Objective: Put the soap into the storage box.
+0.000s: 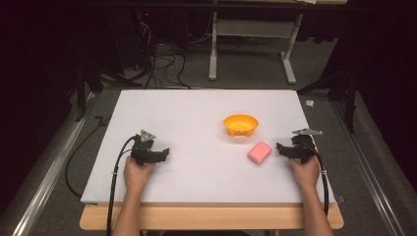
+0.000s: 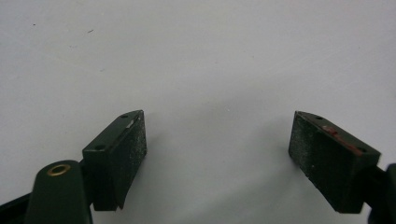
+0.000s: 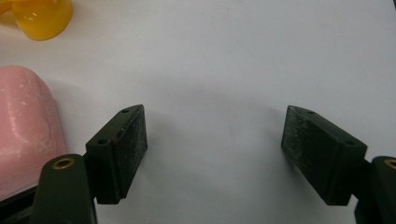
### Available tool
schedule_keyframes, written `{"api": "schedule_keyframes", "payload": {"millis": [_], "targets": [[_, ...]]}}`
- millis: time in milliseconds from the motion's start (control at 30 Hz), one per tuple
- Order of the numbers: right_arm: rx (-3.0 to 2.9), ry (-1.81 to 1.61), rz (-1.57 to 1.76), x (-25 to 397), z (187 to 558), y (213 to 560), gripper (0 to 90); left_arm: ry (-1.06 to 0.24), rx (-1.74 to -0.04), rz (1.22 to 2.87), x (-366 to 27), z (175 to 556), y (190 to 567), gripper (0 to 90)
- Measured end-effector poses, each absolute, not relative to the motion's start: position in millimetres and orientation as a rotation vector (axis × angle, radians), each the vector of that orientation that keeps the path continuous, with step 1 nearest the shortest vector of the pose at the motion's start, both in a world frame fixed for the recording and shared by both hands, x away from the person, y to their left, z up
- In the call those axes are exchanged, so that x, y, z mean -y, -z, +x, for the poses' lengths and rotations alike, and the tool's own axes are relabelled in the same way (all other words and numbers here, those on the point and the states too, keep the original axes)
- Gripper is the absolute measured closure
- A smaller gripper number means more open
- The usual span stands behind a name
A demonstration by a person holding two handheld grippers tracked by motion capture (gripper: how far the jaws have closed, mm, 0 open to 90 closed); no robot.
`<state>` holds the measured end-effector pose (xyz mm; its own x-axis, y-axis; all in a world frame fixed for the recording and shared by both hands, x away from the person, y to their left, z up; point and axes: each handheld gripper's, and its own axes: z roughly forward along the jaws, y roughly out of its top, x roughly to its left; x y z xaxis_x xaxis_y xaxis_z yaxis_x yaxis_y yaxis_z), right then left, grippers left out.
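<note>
The pink block (image 3: 25, 135) is cut off at the left edge of the right gripper view, so its full outline is not readable there. The yellow bowl (image 3: 42, 16) is cut off at the top left corner of that view; its inside is out of frame. In the high view the bowl (image 1: 241, 124) stands upright on the white table (image 1: 196, 113), right of centre. Its inside appears plain yellow, though the view is too small to rule out small contents.

The pink block (image 1: 259, 152) lies flat on the table, just in front of the bowl and slightly to its right, apart from it.

The right hand-held gripper (image 1: 282, 149) rests near the right edge of the table, just beside the block, with its tips pointing toward it. The right gripper view shows the right hand-held gripper (image 3: 215, 154) with jaws spread wide, bare table between them, and the block outside the left jaw. Contact between jaw and block cannot be determined.

The left hand-held gripper (image 1: 164, 153) sits on the left part of the table, well apart from block and bowl. In the left gripper view the left hand-held gripper (image 2: 217, 156) is spread wide over bare table, pinching nothing. A reddish mark is visible on the top edge of its right jaw.
</note>
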<state>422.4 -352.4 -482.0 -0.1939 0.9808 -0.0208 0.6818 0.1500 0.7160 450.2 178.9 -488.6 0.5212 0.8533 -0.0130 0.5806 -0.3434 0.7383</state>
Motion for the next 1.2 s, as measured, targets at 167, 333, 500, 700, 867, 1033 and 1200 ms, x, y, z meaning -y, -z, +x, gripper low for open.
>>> {"api": "schedule_keyframes", "payload": {"millis": [167,333,500,700,867,1033,1200], "targets": [[-1.944,-0.799,1.586,352.5,422.5,481.8,22.9,-0.497,-1.165,2.058,-178.9,450.2,488.6,19.9],[-1.944,-0.798,1.586,352.4,422.8,481.7,22.9,-0.497,-1.167,2.056,-179.1,450.4,488.7,20.1],[-1.946,-0.797,1.588,352.5,423.1,481.4,22.9,-0.498,-1.167,2.055,-179.0,450.4,488.7,20.1],[-1.950,-0.795,1.583,352.6,423.3,481.2,22.8,-0.499,-1.169,2.055,-179.1,450.3,488.6,20.2],[-1.951,-0.796,1.587,352.7,422.7,480.6,24.8,-0.500,-1.169,2.054,-179.2,450.3,488.6,20.3],[-1.936,-0.830,1.588,356.0,417.7,478.1,26.7,-0.499,-1.170,2.054,-179.4,450.4,488.6,20.4],[-1.923,-0.869,1.575,360.4,410.7,476.7,26.9,-0.499,-1.171,2.053,-179.4,450.4,488.6,20.4]]}}
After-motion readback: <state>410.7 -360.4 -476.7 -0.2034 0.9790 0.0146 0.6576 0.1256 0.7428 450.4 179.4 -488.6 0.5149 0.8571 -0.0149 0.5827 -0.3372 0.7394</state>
